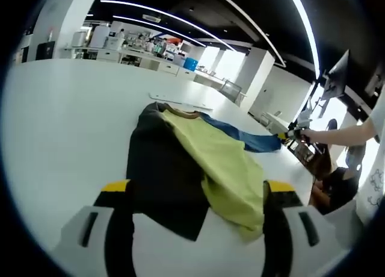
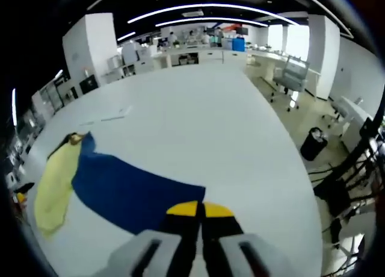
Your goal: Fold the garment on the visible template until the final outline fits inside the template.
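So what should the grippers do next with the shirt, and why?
Probably carry the blue sleeve inward over the yellow part. The right gripper looks shut on the sleeve's edge, stretched far out across the white table, while the left gripper sits open.

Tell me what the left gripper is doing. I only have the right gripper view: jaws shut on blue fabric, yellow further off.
Observer: The left gripper has its jaws wide open, and the near end of the garment lies on the table between them.
Operator: Is the garment just blue and yellow?
Observer: No. A large black panel lies beside the yellow-green one, running down towards the left gripper.
Operator: How does my end look from there?
Observer: The blue part is drawn out sideways to a point at the right gripper, with the person's hand right behind it.
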Motion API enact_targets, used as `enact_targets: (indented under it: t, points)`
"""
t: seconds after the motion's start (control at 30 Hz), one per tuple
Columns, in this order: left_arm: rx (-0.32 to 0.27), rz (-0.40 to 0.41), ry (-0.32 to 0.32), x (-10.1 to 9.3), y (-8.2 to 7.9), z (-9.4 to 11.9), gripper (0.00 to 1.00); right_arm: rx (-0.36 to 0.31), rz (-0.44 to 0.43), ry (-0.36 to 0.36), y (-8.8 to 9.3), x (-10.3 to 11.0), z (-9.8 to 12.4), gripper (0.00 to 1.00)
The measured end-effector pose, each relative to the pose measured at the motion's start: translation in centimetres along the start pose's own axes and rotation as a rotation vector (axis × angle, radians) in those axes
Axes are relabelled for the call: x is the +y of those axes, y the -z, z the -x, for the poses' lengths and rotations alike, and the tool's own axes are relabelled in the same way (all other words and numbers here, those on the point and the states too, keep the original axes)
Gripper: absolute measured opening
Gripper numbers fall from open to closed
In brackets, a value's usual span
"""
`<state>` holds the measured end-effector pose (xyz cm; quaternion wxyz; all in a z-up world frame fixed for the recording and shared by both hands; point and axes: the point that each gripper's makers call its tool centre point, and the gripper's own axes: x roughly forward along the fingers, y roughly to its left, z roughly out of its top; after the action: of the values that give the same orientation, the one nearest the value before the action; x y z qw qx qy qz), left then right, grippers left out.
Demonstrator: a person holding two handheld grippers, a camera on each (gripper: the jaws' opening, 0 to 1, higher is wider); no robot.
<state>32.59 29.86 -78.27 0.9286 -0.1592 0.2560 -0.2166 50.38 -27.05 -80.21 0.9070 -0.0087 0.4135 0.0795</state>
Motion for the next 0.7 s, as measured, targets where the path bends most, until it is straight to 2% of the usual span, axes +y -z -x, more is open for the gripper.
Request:
enact_targets:
  t: [0.33, 0.53, 0.7]
  points:
    - [0.014, 0.005, -0.01, 0.5, 0.3, -0.7, 0.85, 0.115, 0.0, 0.048, 2.2, -0.9, -1.6, 0.0]
    - [0.038, -0.001, -0.008, 0.3, 1.0, -0.6, 0.85, 0.184, 0.016, 0.065, 4.0, -1.1, -2.0, 0.0]
    - [0.04, 0.005, -0.007, 0.3, 1.2, -0.7, 0.85, 0.194, 0.091, 0.092, 4.1, -1.2, -2.0, 0.0]
